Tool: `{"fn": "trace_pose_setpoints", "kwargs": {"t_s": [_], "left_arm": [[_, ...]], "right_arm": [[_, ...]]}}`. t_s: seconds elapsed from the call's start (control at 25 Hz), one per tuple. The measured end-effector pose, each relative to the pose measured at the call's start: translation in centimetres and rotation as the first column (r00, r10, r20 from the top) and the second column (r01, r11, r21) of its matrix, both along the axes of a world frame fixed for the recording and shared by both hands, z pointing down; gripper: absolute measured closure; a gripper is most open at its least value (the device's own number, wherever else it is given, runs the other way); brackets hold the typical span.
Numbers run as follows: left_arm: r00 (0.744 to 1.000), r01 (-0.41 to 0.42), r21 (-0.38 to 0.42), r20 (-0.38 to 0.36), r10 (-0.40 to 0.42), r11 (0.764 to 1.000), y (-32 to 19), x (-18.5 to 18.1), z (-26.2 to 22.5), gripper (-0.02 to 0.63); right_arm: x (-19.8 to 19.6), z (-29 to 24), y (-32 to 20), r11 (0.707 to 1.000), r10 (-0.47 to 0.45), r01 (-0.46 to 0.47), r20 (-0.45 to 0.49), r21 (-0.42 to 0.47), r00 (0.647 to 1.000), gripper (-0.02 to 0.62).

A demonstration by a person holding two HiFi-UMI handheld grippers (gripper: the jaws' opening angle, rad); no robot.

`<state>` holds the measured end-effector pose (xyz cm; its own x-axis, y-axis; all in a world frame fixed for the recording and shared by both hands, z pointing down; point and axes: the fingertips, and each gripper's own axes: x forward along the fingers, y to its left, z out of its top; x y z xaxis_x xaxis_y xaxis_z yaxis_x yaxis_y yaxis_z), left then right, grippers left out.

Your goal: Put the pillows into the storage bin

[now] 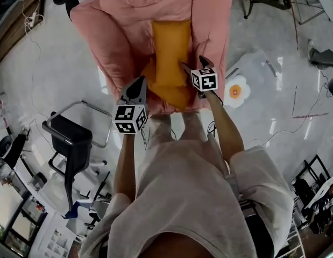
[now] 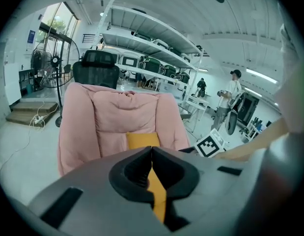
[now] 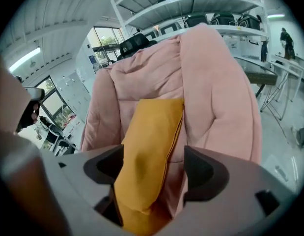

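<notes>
An orange pillow [image 1: 170, 52] lies lengthwise on the seat of a pink padded lounge chair [image 1: 118, 31]. My left gripper [image 1: 139, 82] is at the pillow's lower left corner. In the left gripper view its tips [image 2: 152, 149] meet, with a strip of orange pillow cloth [image 2: 159, 195] pinched between the jaws. My right gripper [image 1: 194, 64] is at the pillow's right edge. In the right gripper view it [image 3: 154, 166] stands open around the orange pillow [image 3: 147, 156]; the right pad [image 3: 198, 171] is clear of the cloth. The pink chair [image 3: 215, 92] fills the background.
A black office chair [image 1: 69, 138] stands on the floor at my left. A white mat with a fried-egg print [image 1: 237, 91] lies right of the pink chair. Cables run across the floor. Shelving [image 2: 152, 48] and a standing person [image 2: 230, 97] are behind the chair.
</notes>
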<state>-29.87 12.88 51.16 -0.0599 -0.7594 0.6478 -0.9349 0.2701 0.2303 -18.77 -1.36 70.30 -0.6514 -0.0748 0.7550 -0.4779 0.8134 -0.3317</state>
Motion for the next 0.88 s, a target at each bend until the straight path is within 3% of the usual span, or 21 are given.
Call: {"fn": "trace_pose_setpoints", "kwargs": {"t_s": [0.28,0.68,0.88], "left_arm": [[0.998,0.021,-0.068,-0.052,-0.025,0.997,0.9,-0.1,3.7,0.594],[0.995,0.05,-0.099,-0.086,-0.059,0.994,1.0,-2.2,7.0,0.594],[0.994,0.044,-0.101,-0.091,-0.053,0.994,0.6,-3.2,7.8,0.594]], "right_arm": [[-1.3,7.2,0.0,0.994,-0.013,0.003,-0.09,-0.106,0.996,0.212],[-4.2,11.1,-0.2,0.972,-0.054,0.048,-0.021,-0.232,0.998,0.132],[-7.1,12.0,0.6,0.958,-0.105,0.105,0.014,-0.265,0.994,0.132]]}}
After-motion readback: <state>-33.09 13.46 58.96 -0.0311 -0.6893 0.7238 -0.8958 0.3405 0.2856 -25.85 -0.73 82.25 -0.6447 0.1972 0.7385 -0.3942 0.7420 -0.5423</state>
